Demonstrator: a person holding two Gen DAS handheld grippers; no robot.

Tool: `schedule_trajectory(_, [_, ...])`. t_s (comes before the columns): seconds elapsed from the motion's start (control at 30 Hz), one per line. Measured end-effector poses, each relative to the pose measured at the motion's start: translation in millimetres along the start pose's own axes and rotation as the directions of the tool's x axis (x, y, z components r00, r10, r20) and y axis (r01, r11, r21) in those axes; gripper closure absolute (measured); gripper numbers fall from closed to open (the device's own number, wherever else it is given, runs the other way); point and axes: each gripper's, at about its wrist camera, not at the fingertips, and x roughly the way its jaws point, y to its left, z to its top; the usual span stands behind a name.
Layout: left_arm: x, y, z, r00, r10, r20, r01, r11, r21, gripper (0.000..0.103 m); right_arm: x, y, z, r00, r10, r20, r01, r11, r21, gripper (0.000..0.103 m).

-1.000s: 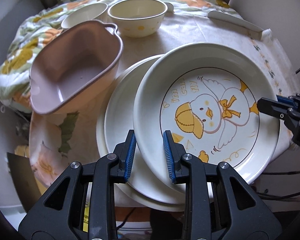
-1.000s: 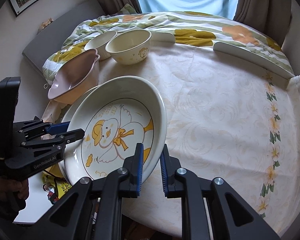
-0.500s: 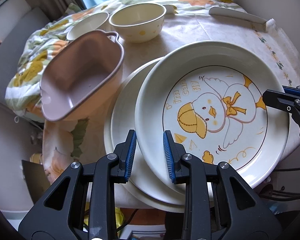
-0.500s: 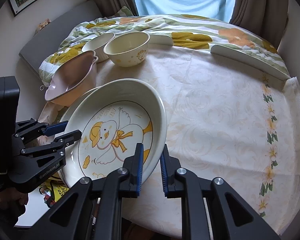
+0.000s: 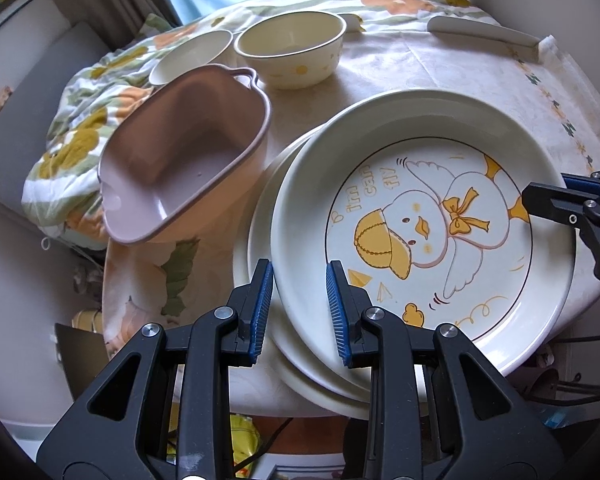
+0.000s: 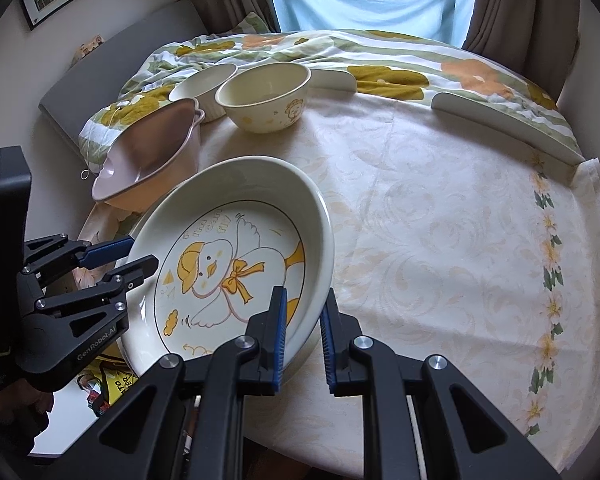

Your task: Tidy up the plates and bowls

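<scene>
A deep cream plate with a duck picture (image 5: 420,220) (image 6: 228,264) hangs tilted just above a stack of plain cream plates (image 5: 260,216) at the table's near left edge. My left gripper (image 5: 300,304) (image 6: 128,258) is shut on its near rim. On the opposite rim my right gripper (image 6: 304,336) (image 5: 556,196) is shut. A pink handled dish (image 5: 180,168) (image 6: 148,152) leans beside the stack. Behind it stand a cream bowl (image 5: 292,48) (image 6: 264,96) and a smaller white bowl (image 5: 188,56) (image 6: 202,80).
The round table (image 6: 440,220) wears a pale patterned cloth. A flowered quilt (image 6: 380,56) is bunched along the far edge, with white curved edge guards (image 6: 508,124) on it. A grey seat (image 6: 112,80) and the wall lie to the left.
My left gripper has tilted slightly, so more of the far table shows in its view. The duck plate stays held at both rims, almost in the same place.
</scene>
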Motion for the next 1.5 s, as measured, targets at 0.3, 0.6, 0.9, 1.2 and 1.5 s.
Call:
schedule_trajectory(0.3, [-1.9,-0.1,-2.5,1.000,0.019,0.008,-0.019,1.000,0.006,0.078,10.4,2.8,-7.4,1.000,-0.015,-0.015,0.015,1.000,0.013,0.088])
schedule_trajectory(0.6, [-3.4,0.1,-5.3,1.000,0.024,0.015,-0.024,0.999,0.023,0.078,11.4,10.3,-9.8,0.997,-0.080,0.018,0.081,0.996,-0.043,0.088])
schedule_trajectory(0.9, [-3.9,2.2,-6.5,0.999,0.031,0.022,-0.031,0.999,0.018,0.078,12.2,14.1,-11.1,0.993,-0.115,0.025,0.117,0.990,-0.079,0.088])
schedule_trajectory(1.2, [-23.1,8.5,4.8,0.999,0.029,0.037,-0.027,0.998,-0.050,0.078,-3.3,-0.9,-2.0,0.998,-0.047,0.037,0.049,0.998,-0.045,0.088])
schedule_trajectory(1.5, [-83.5,31.4,26.1,0.975,0.143,0.169,-0.088,0.952,-0.294,0.000,-53.8,-32.4,39.4,0.983,0.117,0.140,-0.111,0.992,-0.053,0.000])
